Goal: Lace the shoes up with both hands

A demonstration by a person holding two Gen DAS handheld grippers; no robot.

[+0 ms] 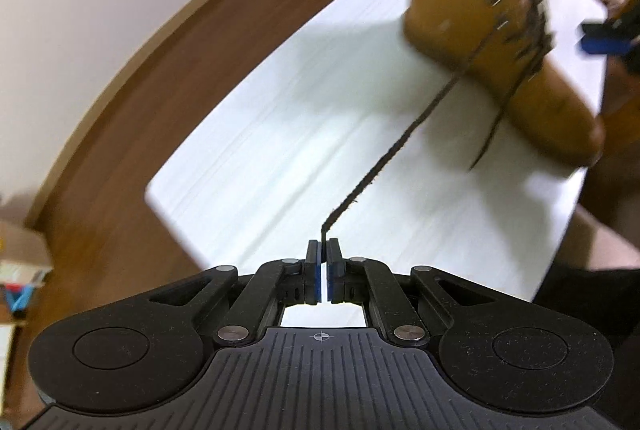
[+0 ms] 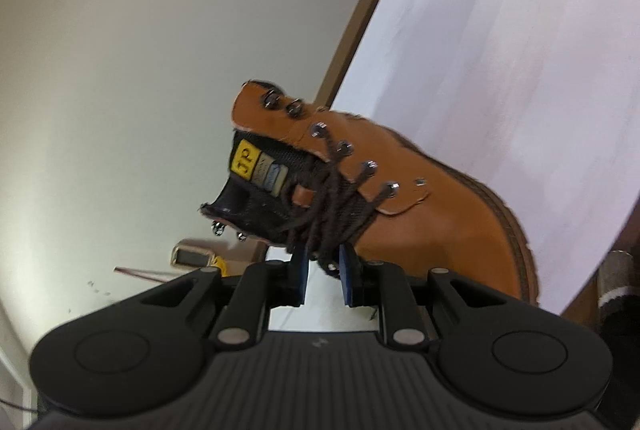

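White mat point(image 1: 280, 134) covers the brown desk point(image 1: 120, 118), and on it stands one tan boot point(image 1: 460, 26). One dark lace point(image 1: 404, 138) runs taut from its eyelets to the left claw point(image 1: 323, 262), which pinches it. Right claw point(image 2: 323, 276) stands parted, pads either side of the laces, not pressing.

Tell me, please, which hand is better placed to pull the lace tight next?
Left, probably. The left gripper is shut on the lace, which runs taut to the boot. The right gripper stands open by the boot's crossed laces.
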